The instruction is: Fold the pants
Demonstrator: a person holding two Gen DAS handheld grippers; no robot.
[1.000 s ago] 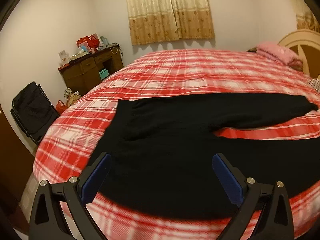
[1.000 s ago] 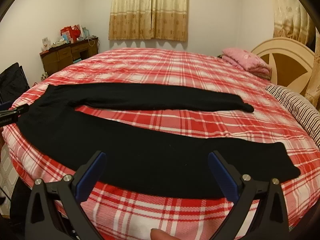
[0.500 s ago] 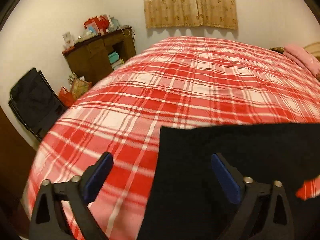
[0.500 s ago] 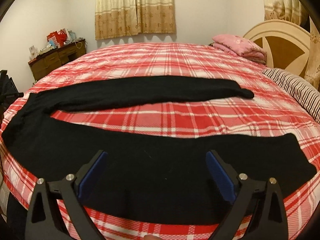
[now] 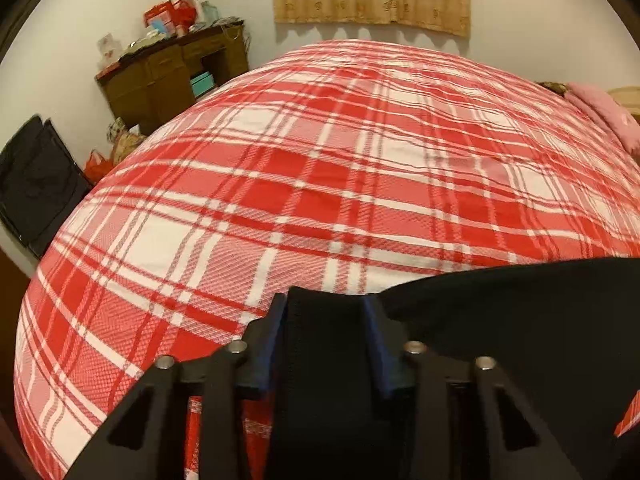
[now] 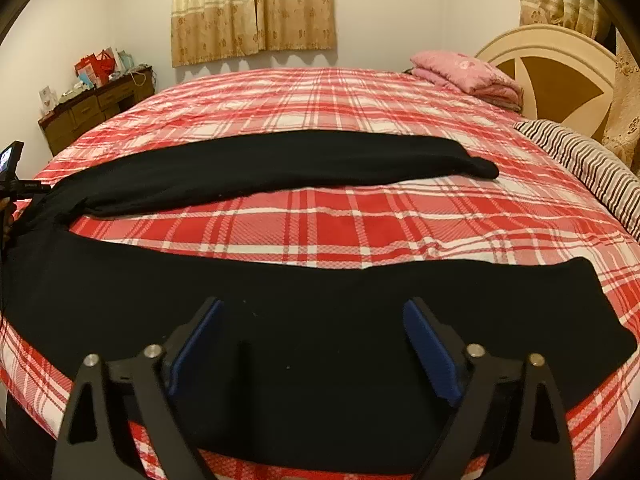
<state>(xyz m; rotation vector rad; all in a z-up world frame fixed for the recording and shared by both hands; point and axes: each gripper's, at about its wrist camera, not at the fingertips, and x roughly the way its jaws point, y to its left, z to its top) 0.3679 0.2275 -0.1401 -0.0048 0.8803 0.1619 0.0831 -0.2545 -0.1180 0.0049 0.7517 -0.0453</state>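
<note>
Black pants (image 6: 280, 160) lie spread on the red plaid bed (image 6: 360, 220), waist at the left, both legs running right. In the left wrist view the waist corner (image 5: 520, 320) stands bunched between the blue pads of my left gripper (image 5: 325, 304). Its jaws are closing and the fabric fills the gap between them. My right gripper (image 6: 313, 306) hovers just over the near leg (image 6: 480, 308), a little short of the cuff. Its jaws are wide and closing slightly, with the cloth beneath them and no pad pressing on it.
A folded pink blanket (image 6: 464, 72) and a striped pillow (image 6: 580, 160) lie by the headboard (image 6: 552, 64) at the right. A cluttered wooden desk (image 5: 168, 76) and a black folding chair (image 5: 36, 184) stand beyond the bed's left side.
My left gripper swung left to the waist edge, dropped, and narrowed its jaws around the fabric. My right gripper sank closer to the near leg and its jaws narrowed a little.
</note>
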